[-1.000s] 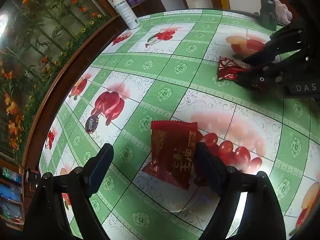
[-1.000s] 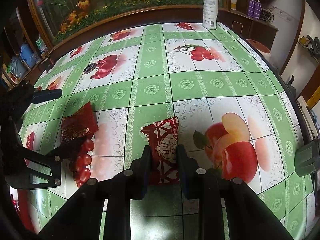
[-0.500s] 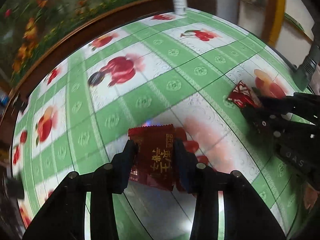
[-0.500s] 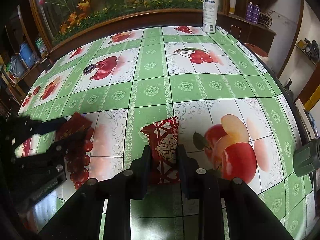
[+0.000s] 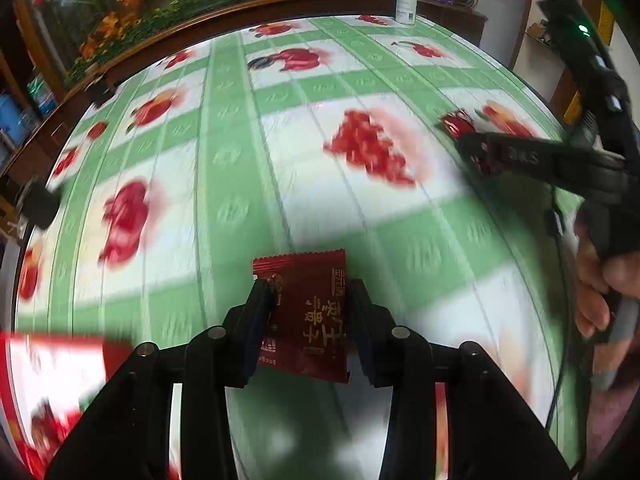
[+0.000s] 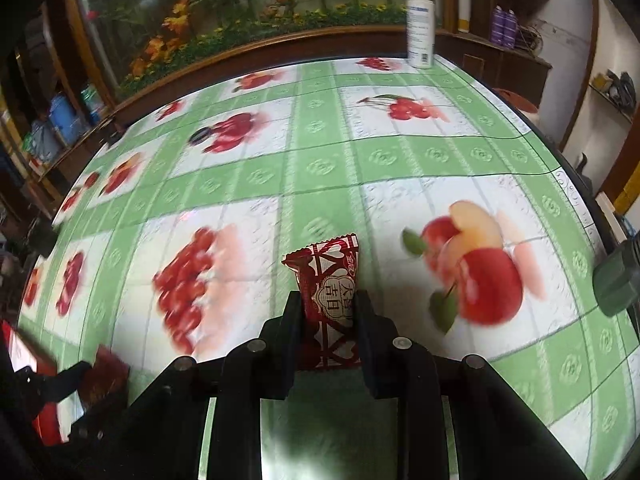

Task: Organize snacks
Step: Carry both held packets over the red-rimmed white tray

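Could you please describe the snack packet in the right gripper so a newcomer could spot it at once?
On the green-and-white fruit-print tablecloth, look between the right gripper's jaws. The red-and-white packet there has a white lattice of hearts, unlike the plain dark red packet.

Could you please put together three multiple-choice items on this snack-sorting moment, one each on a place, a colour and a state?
1. Where does the white spray bottle stand?
A. At the far edge of the table
B. Between the two grippers
C. Lying on the near edge

2. What colour is the snack packet in the left gripper?
A. Blue
B. Dark red with gold lettering
C. Plain white

3. What state is the right gripper in?
A. Wide open over bare cloth
B. Shut with nothing between its fingers
C. Shut on a red-and-white candy packet

Answers: 1 A, the bottle stands upright by the wooden rim at the back. 2 B, gold characters show on dark red foil. 3 C, both fingers press the packet's sides.
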`<state>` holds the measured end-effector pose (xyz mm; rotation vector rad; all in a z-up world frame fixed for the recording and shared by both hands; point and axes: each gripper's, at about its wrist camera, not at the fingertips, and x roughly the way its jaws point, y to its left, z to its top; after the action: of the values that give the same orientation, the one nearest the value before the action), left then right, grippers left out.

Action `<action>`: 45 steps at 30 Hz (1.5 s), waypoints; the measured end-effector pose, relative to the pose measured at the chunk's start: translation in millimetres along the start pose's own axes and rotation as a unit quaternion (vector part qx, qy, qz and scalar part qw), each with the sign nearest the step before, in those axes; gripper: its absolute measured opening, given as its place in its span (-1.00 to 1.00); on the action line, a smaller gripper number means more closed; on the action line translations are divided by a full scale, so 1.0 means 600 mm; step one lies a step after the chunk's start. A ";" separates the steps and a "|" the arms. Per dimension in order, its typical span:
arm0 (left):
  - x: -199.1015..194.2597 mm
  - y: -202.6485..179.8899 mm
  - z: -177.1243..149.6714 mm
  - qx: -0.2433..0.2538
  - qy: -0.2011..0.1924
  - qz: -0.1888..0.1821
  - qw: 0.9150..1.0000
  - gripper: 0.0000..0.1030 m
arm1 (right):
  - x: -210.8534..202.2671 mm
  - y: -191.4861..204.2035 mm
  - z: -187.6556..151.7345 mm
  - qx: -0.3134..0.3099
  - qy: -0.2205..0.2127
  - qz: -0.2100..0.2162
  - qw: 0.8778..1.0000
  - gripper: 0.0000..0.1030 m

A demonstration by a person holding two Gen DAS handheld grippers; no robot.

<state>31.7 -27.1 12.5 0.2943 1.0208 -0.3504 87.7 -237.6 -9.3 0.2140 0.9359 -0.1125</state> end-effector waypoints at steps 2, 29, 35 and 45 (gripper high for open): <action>-0.017 0.001 -0.027 -0.003 0.001 -0.002 1.000 -0.28 | -0.009 0.015 -0.019 -0.013 -0.005 -0.007 1.000 -0.49; -0.147 0.054 -0.235 -0.101 -0.080 -0.102 0.986 -0.32 | -0.157 0.058 -0.192 -0.018 0.002 0.127 0.992 -0.50; -0.179 0.063 -0.254 -0.106 -0.097 -0.114 0.983 -0.35 | -0.168 0.083 -0.198 -0.026 0.001 0.150 0.988 -0.50; -0.162 0.055 -0.266 -0.099 -0.079 -0.092 0.988 -0.36 | -0.175 0.132 -0.212 -0.058 -0.001 0.164 0.985 -0.50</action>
<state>-124.2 80.7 20.8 -0.0074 0.9194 -0.4286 -59.2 -130.6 12.9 0.2569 0.8903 0.2449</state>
